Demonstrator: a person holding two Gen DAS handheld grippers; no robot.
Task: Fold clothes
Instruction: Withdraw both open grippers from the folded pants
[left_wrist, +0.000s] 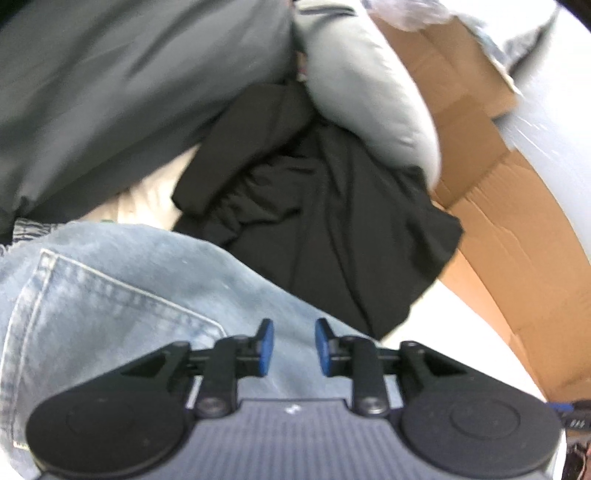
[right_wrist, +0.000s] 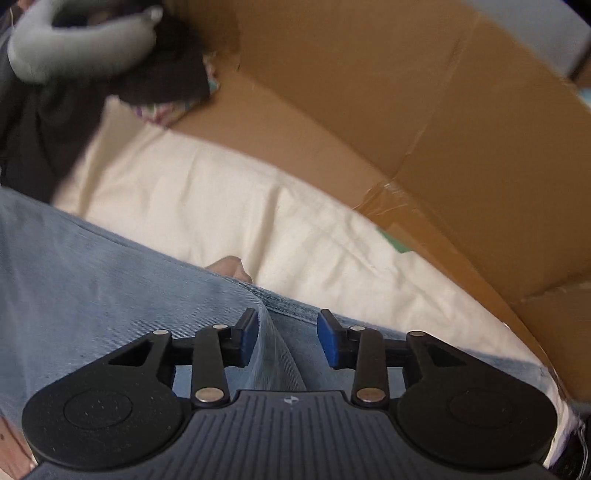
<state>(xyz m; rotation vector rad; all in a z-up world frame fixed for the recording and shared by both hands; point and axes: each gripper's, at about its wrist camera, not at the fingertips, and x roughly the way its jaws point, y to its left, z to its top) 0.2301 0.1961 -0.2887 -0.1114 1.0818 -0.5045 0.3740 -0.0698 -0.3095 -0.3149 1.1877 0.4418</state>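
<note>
Lying beneath both parted hand-held grippers (left_wrist: 291, 347) (right_wrist: 287, 341): jeans (left_wrist: 110, 295).

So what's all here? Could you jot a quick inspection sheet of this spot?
Surface: cream sheet, partly bare.
Job's things: jeans spread under both grippers; black garment crumpled beyond them.
Clutter: grey pillow, dark grey bedding.
Grippers: left gripper open over the denim; right gripper open, a raised denim fold between its jaws, not pinched.
Cables: nothing seen.
Surroundings: cardboard along the sheet's far side.
</note>
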